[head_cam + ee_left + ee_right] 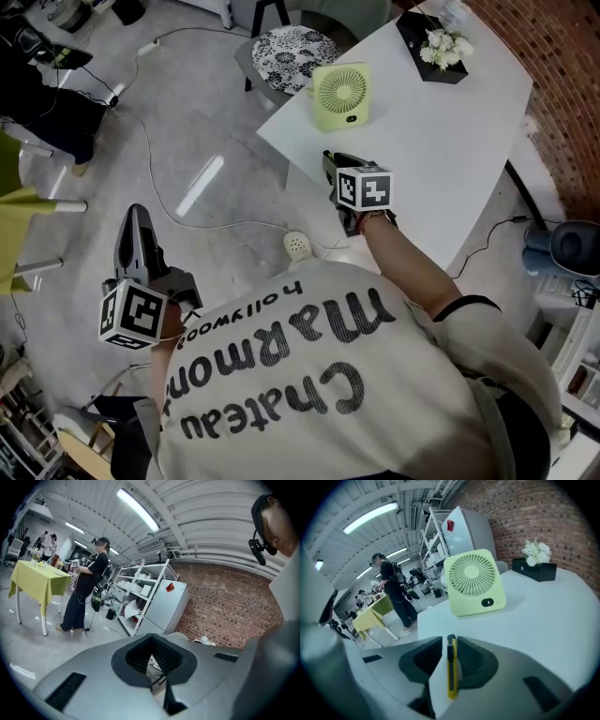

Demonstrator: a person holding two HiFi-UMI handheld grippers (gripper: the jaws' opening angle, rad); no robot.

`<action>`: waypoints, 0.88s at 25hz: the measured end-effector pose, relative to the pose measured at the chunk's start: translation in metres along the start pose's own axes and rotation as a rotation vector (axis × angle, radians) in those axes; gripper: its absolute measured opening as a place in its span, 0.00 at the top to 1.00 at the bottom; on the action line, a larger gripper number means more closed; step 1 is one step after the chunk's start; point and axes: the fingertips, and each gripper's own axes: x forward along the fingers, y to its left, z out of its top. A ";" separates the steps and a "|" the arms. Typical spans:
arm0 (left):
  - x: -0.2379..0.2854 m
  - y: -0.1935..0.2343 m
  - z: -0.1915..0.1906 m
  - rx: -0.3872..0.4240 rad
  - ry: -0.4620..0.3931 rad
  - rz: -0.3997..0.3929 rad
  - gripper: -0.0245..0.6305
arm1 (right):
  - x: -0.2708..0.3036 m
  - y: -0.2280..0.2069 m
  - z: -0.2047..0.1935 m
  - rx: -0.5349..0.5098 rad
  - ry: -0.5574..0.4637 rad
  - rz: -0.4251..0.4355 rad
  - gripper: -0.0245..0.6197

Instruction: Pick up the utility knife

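A yellow and black utility knife (452,667) lies on its edge on the white table (543,620), its length running along my right gripper's jaws. My right gripper (451,644) is open around it; bare table shows between the knife and the left pad, and the right pad stands close beside it. From the head camera the right gripper (330,161) sits at the table's near left edge, below a green fan (341,96), and it hides the knife. My left gripper (136,214) hangs over the floor at the left, away from the table, shut and empty (152,657).
The green fan (474,582) stands just beyond the knife. A black box with white flowers (434,37) sits at the table's far corner. A patterned stool (294,54), a floor cable (187,211) and a yellow table (14,216) lie left. Brick wall at right.
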 end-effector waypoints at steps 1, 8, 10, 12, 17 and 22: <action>-0.001 0.000 0.000 -0.001 0.001 0.001 0.96 | 0.000 -0.001 -0.001 -0.003 0.003 -0.007 0.80; -0.008 0.006 0.000 -0.005 -0.004 0.011 0.96 | 0.002 -0.001 -0.009 -0.049 0.038 -0.040 0.80; -0.009 0.008 0.000 -0.008 -0.006 0.013 0.96 | 0.002 0.000 -0.011 -0.064 0.050 -0.054 0.80; -0.009 0.009 0.000 -0.012 -0.007 0.014 0.96 | 0.003 -0.001 -0.010 -0.065 0.053 -0.067 0.81; -0.012 0.011 0.000 -0.017 -0.011 0.019 0.96 | 0.005 -0.005 -0.012 -0.062 0.068 -0.093 0.85; -0.014 0.011 0.002 -0.014 -0.014 0.018 0.96 | 0.005 -0.005 -0.011 -0.058 0.074 -0.101 0.86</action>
